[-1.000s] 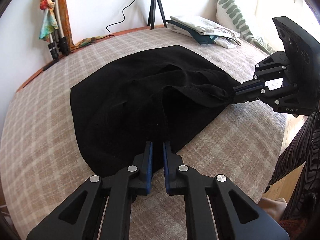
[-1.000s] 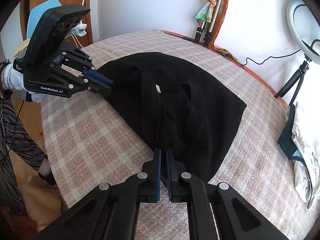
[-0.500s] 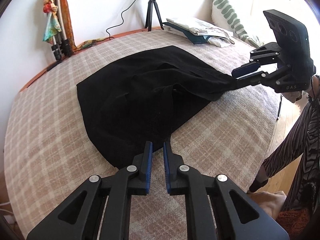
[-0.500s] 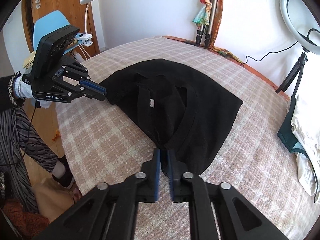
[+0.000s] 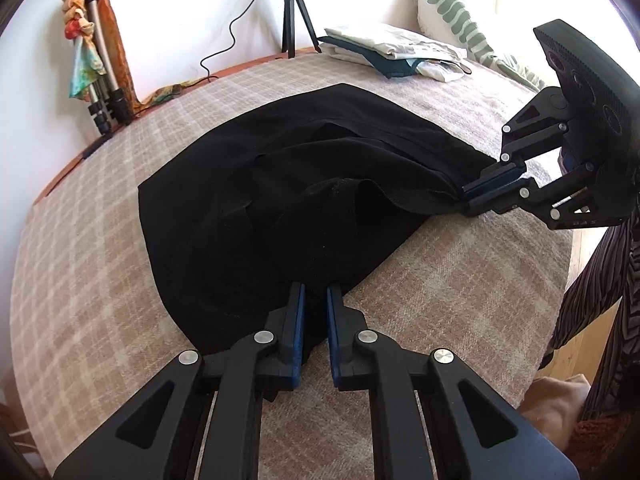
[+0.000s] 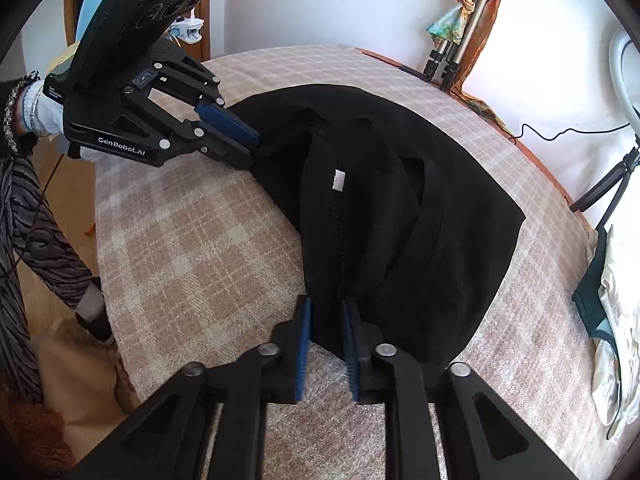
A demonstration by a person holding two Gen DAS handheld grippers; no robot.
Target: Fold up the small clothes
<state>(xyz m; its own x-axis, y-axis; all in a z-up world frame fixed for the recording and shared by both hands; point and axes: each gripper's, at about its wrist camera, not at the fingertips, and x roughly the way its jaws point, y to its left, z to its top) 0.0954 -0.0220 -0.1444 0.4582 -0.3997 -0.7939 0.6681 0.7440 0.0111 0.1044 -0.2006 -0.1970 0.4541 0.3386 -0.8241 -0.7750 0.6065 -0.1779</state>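
Both grippers, left gripper (image 5: 316,300) and right gripper (image 6: 326,312), pinch the black garment (image 5: 304,200).

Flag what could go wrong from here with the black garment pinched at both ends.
1. The black garment lies bunched and rumpled in the middle between the left gripper and the right gripper; a fold now would likely trap those creases.
2. Each gripper holds only an edge of cloth, so a harder pull might slip it free.
3. The right gripper sits near the bed edge; released cloth there could slide off.
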